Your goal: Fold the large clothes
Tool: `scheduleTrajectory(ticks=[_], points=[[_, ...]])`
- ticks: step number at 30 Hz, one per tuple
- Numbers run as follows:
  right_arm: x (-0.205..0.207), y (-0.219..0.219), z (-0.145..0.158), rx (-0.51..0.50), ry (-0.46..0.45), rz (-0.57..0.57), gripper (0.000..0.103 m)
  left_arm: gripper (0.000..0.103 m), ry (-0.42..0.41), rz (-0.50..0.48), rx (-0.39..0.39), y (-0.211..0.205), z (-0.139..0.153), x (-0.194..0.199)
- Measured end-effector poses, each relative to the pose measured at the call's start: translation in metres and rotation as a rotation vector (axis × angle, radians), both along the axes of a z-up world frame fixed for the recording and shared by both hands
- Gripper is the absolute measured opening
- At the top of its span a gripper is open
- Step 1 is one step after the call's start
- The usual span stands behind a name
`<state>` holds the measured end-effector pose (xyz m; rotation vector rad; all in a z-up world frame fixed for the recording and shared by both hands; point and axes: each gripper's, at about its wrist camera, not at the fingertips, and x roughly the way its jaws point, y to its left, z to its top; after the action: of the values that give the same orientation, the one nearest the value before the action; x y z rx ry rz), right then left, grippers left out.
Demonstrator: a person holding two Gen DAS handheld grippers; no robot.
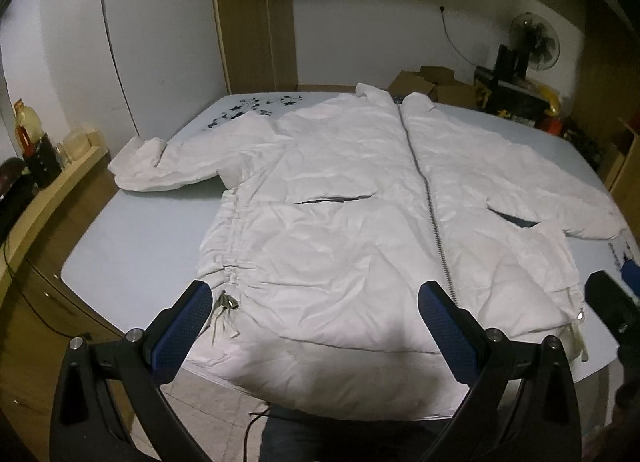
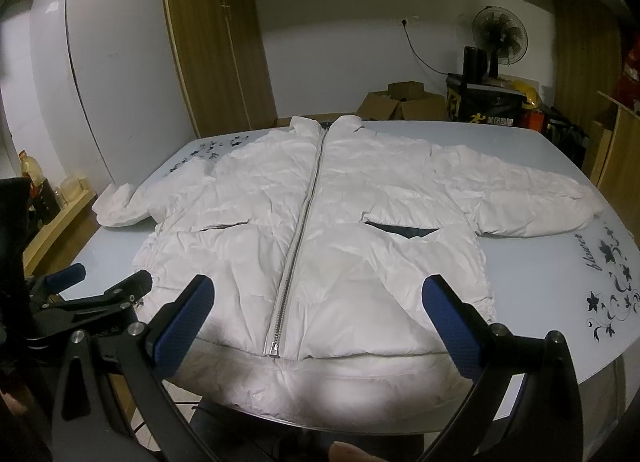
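Hem of the white puffy zipped jacket lies nearest, zip running straight away; left gripper and right gripper hover over it, jaws wide, empty; sleeves splay sideways.

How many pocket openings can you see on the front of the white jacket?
2. One pocket slit lies on the jacket left of the zipper as seen, the other pocket slit to its right, gaping wider. Both sit about mid-body.
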<state>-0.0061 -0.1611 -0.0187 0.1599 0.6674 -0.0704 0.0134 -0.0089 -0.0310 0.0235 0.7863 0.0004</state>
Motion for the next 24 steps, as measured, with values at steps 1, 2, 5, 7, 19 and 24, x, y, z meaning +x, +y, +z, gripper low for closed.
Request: scheduleTrajectory(ticks=[1, 2, 5, 7, 19, 24], points=[[0.0000, 0.0006, -0.0012, 0.000, 0.002, 0.000, 0.103, 0.103, -0.001, 0.001, -0.002, 0.0013, 0.0000, 0.0002], [0.0004, 0.0007, -0.0017, 0.000, 0.003, 0.001, 0.103, 0.103, -0.003, 0.003, -0.003, 0.0020, -0.0001, 0.0000], [0.0015, 0.0005, -0.0025, 0.000, 0.009, 0.002, 0.103, 0.103, 0.003, 0.005, -0.007, 0.0029, -0.0010, 0.0003], [0.0028, 0.0009, -0.0026, 0.001, 0.013, 0.005, 0.103, 0.103, 0.006, 0.006, -0.010, 0.0030, -0.0013, 0.0000], [0.0044, 0.0029, -0.0030, 0.001, 0.020, 0.008, 0.103, 0.103, 0.018, 0.008, -0.014, 0.0050, -0.0038, 0.0005], [0.0049, 0.0054, -0.0042, 0.000, 0.024, 0.013, 0.103, 0.103, 0.020, 0.009, -0.014, 0.0056, -0.0055, 0.0010]])
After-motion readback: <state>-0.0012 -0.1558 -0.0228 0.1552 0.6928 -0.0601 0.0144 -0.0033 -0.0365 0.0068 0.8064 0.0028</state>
